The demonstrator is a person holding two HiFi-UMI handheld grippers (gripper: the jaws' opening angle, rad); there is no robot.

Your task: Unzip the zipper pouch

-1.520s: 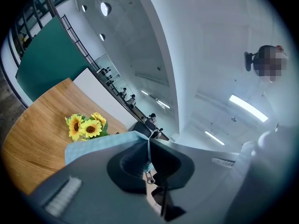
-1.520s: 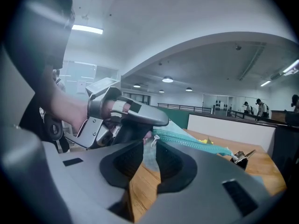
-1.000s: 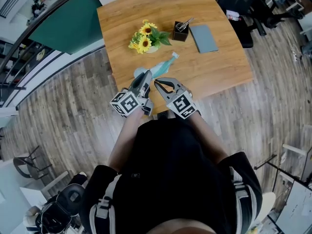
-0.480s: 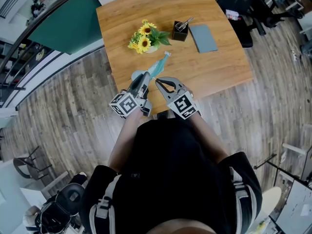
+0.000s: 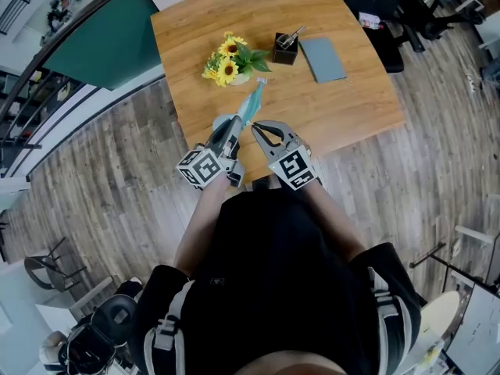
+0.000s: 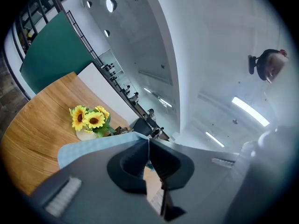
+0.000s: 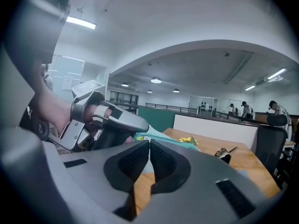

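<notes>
Holds the zipper pouch (image 5: 251, 104) in the air over the near part of the wooden table (image 5: 344, 108), just ahead of both sets of tips. Pinches the left gripper (image 5: 234, 127) onto the pouch's near end. Looking along that left gripper (image 6: 148, 140), finds a thin teal strip of the zipper pouch (image 6: 87, 148) caught between pads pressed together. Has just been closing those jaws further, with the fabric between them.

Sets the right gripper (image 5: 255, 127) just beside the left one, tips close against the same end of the pouch. Looking along the right gripper (image 7: 149, 142), finds the jaws brought together. Cannot tell whether any of the pouch is caught in the hairline between the pads.

Lets the rest of the zipper pouch (image 7: 162, 136) stretch away beyond the tips, toward the sunflowers (image 5: 225, 65) standing farther out on the table. Finds a black pen holder (image 5: 284, 49) and a grey-blue notebook (image 5: 324, 59) out past the right gripper and off to its right, well apart from the pouch.
</notes>
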